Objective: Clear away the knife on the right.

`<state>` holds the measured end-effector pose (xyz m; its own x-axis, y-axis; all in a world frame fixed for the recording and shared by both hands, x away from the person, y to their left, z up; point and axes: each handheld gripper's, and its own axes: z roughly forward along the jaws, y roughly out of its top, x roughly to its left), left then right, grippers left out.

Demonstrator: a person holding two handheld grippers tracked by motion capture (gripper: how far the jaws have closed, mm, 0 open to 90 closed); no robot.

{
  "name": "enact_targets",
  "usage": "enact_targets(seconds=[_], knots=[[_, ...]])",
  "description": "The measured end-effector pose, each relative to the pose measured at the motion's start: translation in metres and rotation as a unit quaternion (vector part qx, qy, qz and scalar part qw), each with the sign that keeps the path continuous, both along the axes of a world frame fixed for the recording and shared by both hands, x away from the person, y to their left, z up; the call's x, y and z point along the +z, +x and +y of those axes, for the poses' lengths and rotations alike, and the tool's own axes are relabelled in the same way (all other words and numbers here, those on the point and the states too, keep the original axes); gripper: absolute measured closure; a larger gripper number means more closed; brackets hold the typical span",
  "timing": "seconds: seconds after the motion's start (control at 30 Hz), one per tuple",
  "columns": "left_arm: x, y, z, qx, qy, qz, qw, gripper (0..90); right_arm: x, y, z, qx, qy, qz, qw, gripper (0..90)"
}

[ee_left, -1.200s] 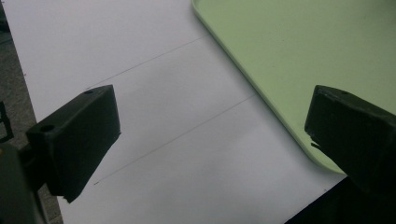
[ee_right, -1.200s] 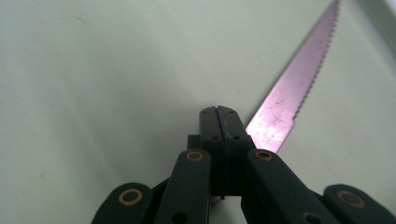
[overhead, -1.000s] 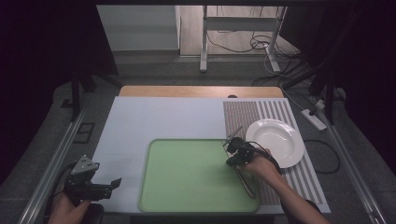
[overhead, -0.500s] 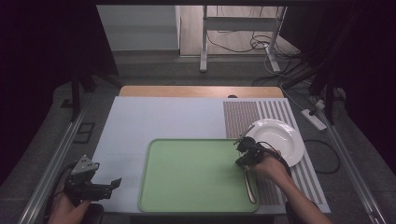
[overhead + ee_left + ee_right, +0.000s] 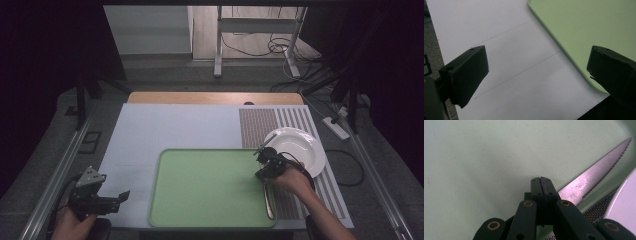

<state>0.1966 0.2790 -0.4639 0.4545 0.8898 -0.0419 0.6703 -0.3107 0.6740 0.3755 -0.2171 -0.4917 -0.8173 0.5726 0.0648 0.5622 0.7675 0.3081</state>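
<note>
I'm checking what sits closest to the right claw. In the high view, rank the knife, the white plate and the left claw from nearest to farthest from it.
1. Knife: directly beneath the right claw, along the green tray's right edge.
2. White plate: just right of it, on the striped mat.
3. Left claw: far across, beyond the tray's left edge.

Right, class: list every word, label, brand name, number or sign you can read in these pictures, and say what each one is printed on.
None: no readable text appears anywhere.
Knife blade: bare metal, no brand mark visible.
Green tray, white plate and table mat: plain, nothing printed.
Left gripper and right gripper: black jaws, no labels to be seen.
</note>
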Motion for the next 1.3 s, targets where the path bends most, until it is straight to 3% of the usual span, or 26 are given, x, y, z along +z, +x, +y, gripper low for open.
enact_targets(seconds=[0.23,0.67,0.8,0.93,1.0,1.2,1.3], knots=[[0.0,0.0,0.0,-0.001,-0.001,0.0,1.0,4.0,0.009,-0.002,0.006,0.001,0.023,-0.02,0.9995,85.7],[0.001,-0.001,0.002,-0.001,-0.012,-0.003,0.9999,3.9,0.025,-0.008,0.006,-0.012,0.063,-0.054,0.9965,59.0],[0.001,-0.001,0.004,0.001,-0.019,-0.004,0.9998,3.8,0.029,-0.012,0.003,-0.013,0.068,-0.07,0.9952,47.4],[0.001,-0.001,0.006,0.004,-0.028,-0.001,0.9996,3.6,0.034,-0.014,-0.001,-0.032,0.104,-0.082,0.9907,25.3],[0.001,-0.001,0.007,0.006,-0.032,-0.001,0.9995,3.4,0.035,-0.014,-0.002,-0.046,0.11,-0.086,0.9891,13.9],[0.001,-0.001,0.006,0.004,-0.033,0.001,0.9995,3.3,0.032,-0.014,-0.003,-0.042,0.125,-0.084,0.9877,0.8],[0.001,-0.001,0.005,0.001,-0.029,0.002,0.9996,3.3,0.03,-0.014,-0.005,-0.045,0.131,-0.081,0.987,0.0]])
